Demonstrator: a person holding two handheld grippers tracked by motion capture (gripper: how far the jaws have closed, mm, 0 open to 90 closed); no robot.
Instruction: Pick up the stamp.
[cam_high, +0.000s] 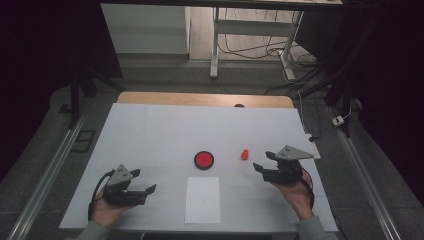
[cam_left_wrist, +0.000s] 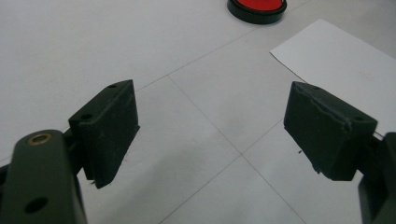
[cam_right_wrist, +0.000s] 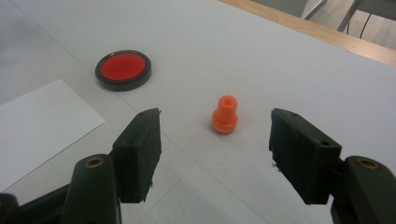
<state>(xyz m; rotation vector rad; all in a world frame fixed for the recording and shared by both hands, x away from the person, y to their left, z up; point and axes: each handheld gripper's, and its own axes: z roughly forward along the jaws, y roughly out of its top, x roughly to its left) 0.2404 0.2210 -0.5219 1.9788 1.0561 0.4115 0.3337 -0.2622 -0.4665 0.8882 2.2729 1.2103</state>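
Note:
A small orange stopper-shaped piece (cam_high: 245, 154) stands upright on the white table, right of centre; in the right gripper view this orange piece (cam_right_wrist: 225, 115) sits just ahead of the jaws. My right gripper (cam_high: 265, 161) is open a short way to its right, nothing between its jaws (cam_right_wrist: 215, 156). A round red disc with a black rim (cam_high: 204, 160) lies mid-table, also seen as the disc (cam_right_wrist: 123, 69) and the disc (cam_left_wrist: 257, 7). A white paper sheet (cam_high: 202, 199) lies in front of it. My left gripper (cam_high: 142, 181) is open and empty at the front left (cam_left_wrist: 210, 130).
The white table top (cam_high: 150, 135) has a wooden strip (cam_high: 200, 98) along its far edge. Beyond it stand a desk frame and loose cables (cam_high: 260, 47) on the floor. Metal rails (cam_high: 50, 165) run along both sides of the table.

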